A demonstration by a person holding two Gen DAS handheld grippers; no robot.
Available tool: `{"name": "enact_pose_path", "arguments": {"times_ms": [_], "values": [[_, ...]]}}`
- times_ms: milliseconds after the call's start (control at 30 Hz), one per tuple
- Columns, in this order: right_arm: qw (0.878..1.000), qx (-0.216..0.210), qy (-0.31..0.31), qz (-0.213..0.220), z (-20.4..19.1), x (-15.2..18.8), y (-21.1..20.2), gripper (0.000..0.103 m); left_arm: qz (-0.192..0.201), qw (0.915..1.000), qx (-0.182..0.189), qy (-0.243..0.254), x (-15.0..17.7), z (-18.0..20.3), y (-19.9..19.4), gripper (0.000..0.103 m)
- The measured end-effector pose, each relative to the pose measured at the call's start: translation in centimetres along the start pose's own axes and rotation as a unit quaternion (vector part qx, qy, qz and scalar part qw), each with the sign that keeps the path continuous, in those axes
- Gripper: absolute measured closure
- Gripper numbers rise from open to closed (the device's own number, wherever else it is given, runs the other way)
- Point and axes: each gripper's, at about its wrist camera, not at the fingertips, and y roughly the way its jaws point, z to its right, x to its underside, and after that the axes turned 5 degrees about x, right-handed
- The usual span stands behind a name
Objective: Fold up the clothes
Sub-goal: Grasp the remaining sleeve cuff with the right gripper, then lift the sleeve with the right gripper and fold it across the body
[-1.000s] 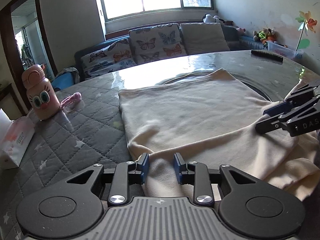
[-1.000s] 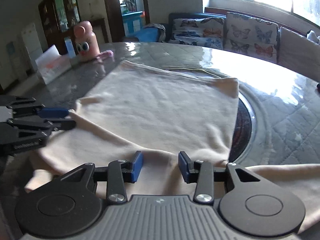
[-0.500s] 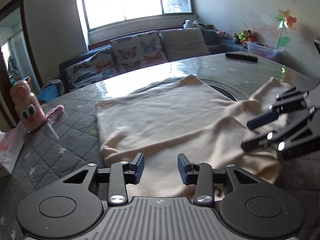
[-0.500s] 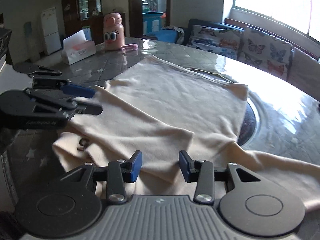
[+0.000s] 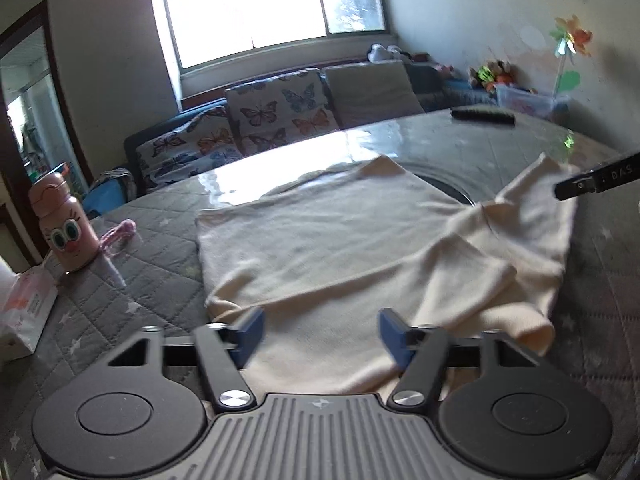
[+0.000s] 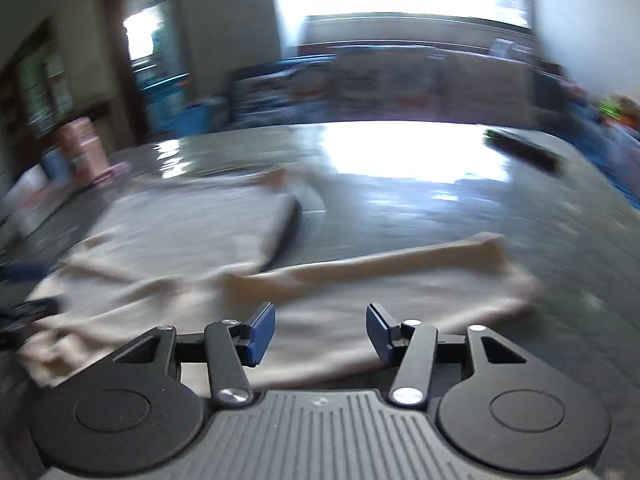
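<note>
Cream garment (image 5: 328, 240), sleeve (image 6: 400, 280) right-view only

Daylight poured through the big window (image 5: 276, 4), glaring off the glossy grey round table (image 5: 500, 148). Right wrist view was badly motion-smeared, and both views bent at the edges.

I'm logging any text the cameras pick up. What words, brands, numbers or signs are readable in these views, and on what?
"DAS": white letters on the right tool, cut off at the frame edge in the left wrist view.
Orange print on the white tissue pack: too blurred to read.
Small emblem on the left tool body: a mark, no legible letters.
Right wrist view: motion-blurred, nothing readable.
</note>
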Motion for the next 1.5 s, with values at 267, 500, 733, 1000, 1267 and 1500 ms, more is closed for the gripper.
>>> {"name": "enact_pose_path", "arguments": {"times_ms": [267, 500, 733, 1000, 1267, 1500], "values": [[0.989, 0.107, 0.103, 0.001, 8.2, -0.2, 2.6, 0.049, 0.006, 0.9995, -0.014, -0.026, -0.2, -0.5, -0.5, 0.000], [0.986, 0.122, 0.115, 0.007, 9.2, -0.2, 4.3, 0.053, 0.001, 0.9984, -0.029, -0.048, -0.2, -1.1, -0.6, 0.000], [0.986, 0.126, 0.106, 0.009, 8.8, 0.1, 3.8, 0.092, -0.003, 0.9975, -0.037, -0.060, 0.0, -1.5, -0.6, 0.000], [0.994, 0.072, 0.072, 0.047, 5.9, -2.0, 0.1, 0.095, 0.000, 0.9960, -0.054, -0.071, 0.4, -2.6, -1.2, 0.000], [0.994, -0.054, 0.007, 0.092, -1.7, -5.9, -4.6, 0.095, 0.009, 0.9937, -0.063, -0.093, 1.2, -4.2, -2.1, 0.000], [0.983, -0.147, -0.074, 0.087, -10.7, -7.5, -5.4, 0.095, 0.013, 0.9912, -0.066, -0.114, 2.5, -5.7, -2.8, 0.000]]}}
